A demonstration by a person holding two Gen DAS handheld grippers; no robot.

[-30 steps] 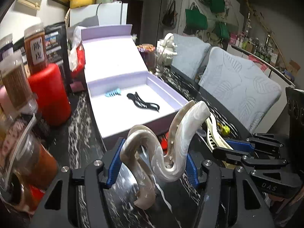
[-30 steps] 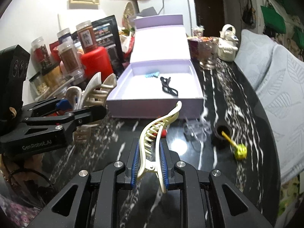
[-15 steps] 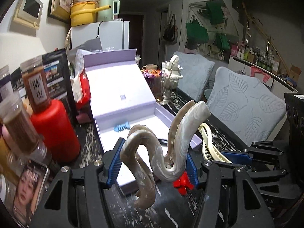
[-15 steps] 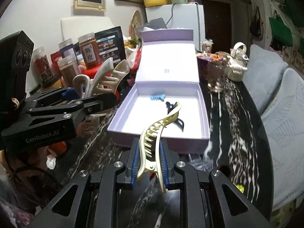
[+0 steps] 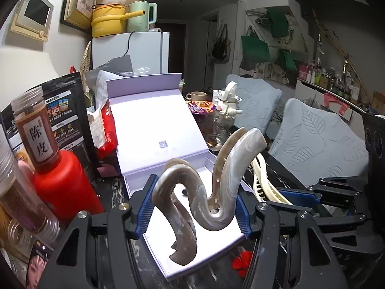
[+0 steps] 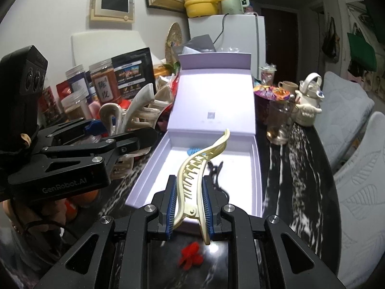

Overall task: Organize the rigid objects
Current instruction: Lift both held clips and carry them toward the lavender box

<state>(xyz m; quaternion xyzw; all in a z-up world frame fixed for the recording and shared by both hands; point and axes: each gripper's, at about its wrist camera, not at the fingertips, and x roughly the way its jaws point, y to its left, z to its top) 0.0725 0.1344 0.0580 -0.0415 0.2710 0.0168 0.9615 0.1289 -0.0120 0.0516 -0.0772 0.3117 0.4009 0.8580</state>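
Fingers with blue ribbed pads on the left gripper (image 5: pixel 195 208) stand partly apart and clamp a large marbled beige-and-pearl plastic claw hair clip (image 5: pixel 207 187) at the lower centre of the left wrist frame, its curved arms rising toward the middle. Beside it, at the right edge of that frame, the right gripper (image 6: pixel 187 207) has its fingers drawn nearly together on the hinge end of a slim cream plastic hair clip with a row of teeth (image 6: pixel 199 166), which arcs up from the lower centre of the right wrist frame. Both clips hang over the near end of an open lilac cardboard box (image 6: pixel 139 187) whose lid leans back toward the upper centre. Inside it, on the white floor, lie a small light-blue clip (image 6: pixel 193 149) and a black clip (image 6: pixel 217 168). Below the box, a small red clip (image 6: pixel 191 256) lies on the black marbled surface (image 6: pixel 298 187), bottom centre. Red bottle (image 5: pixel 65 183) and jars crowd the left.
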